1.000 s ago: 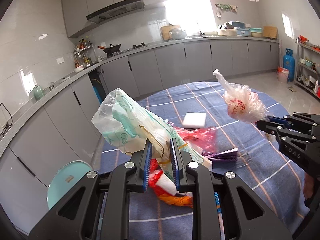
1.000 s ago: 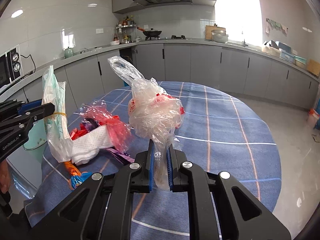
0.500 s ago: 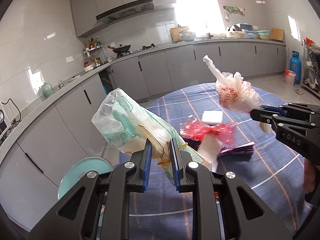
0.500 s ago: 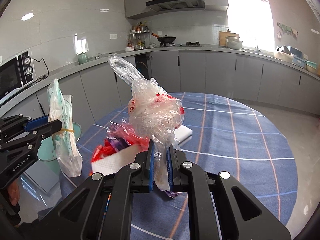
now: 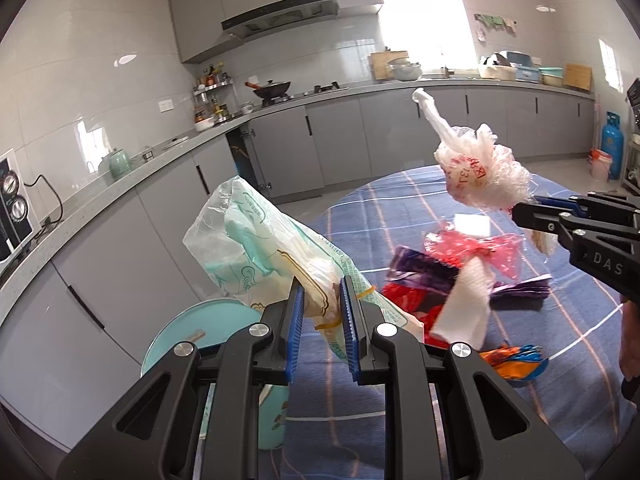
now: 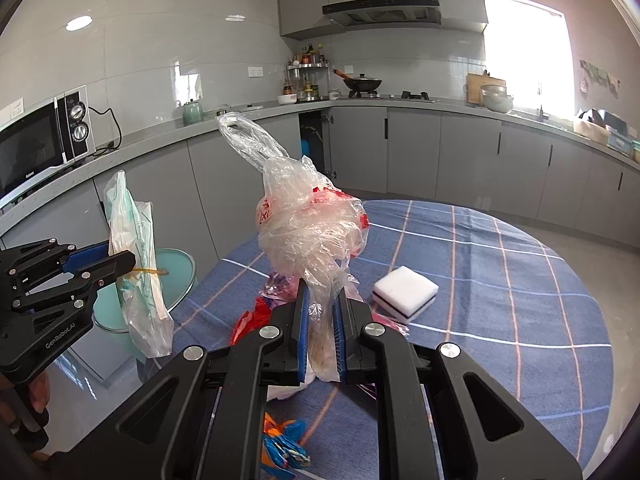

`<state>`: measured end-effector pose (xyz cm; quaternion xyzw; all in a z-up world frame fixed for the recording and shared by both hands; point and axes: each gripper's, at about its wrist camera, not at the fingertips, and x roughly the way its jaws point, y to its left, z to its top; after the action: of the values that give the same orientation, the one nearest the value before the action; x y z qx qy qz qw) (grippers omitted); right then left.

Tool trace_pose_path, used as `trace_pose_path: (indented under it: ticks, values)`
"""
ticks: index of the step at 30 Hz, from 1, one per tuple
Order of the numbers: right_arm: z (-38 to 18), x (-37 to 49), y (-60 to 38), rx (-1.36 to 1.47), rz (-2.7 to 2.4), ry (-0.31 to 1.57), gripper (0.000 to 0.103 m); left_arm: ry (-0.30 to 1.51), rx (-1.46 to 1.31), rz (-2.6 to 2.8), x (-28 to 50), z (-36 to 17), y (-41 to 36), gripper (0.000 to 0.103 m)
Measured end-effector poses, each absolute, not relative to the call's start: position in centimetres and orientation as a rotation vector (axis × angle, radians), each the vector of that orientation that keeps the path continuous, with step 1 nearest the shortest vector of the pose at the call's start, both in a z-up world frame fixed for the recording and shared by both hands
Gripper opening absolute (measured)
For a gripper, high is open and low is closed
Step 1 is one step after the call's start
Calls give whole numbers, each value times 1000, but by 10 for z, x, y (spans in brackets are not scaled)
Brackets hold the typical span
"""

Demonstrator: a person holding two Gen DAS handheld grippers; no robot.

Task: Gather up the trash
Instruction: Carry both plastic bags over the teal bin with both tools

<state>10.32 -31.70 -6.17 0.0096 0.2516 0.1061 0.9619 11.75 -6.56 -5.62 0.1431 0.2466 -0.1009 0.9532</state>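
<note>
My left gripper (image 5: 322,296) is shut on a clear green-printed plastic bag (image 5: 256,248) with a yellow rubber band, held up in the air; the same bag (image 6: 136,264) shows at the left of the right wrist view. My right gripper (image 6: 320,312) is shut on a crumpled clear plastic bag with red print (image 6: 310,220), also lifted; that bag (image 5: 480,176) appears at the right of the left wrist view. Below, on the blue checked tablecloth (image 6: 500,280), lie red and purple wrappers (image 5: 424,288), a white paper towel (image 5: 466,304) and an orange-blue wrapper (image 6: 284,444).
A white sponge block (image 6: 404,292) lies on the table. A teal round bin with a lid (image 5: 196,344) stands on the floor beside the table's left edge. Grey kitchen cabinets (image 6: 440,152) curve around behind, and a microwave (image 6: 40,144) sits on the counter.
Both grippers have swung leftward with their bags still held. The teal bin has come further into view, and the table trash has shifted right in the left wrist view.
</note>
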Motion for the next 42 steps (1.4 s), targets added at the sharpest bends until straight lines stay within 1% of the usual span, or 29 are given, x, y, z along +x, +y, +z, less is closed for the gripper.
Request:
trace_pose_path:
  ticks: [27,42]
  values:
    - [-50,128,-238,-56,334,498,12,495,235,-80,130,-50,10,19]
    - [-50,142,-196,-100,388,509,12,517,200,-19,141,-56,55,19]
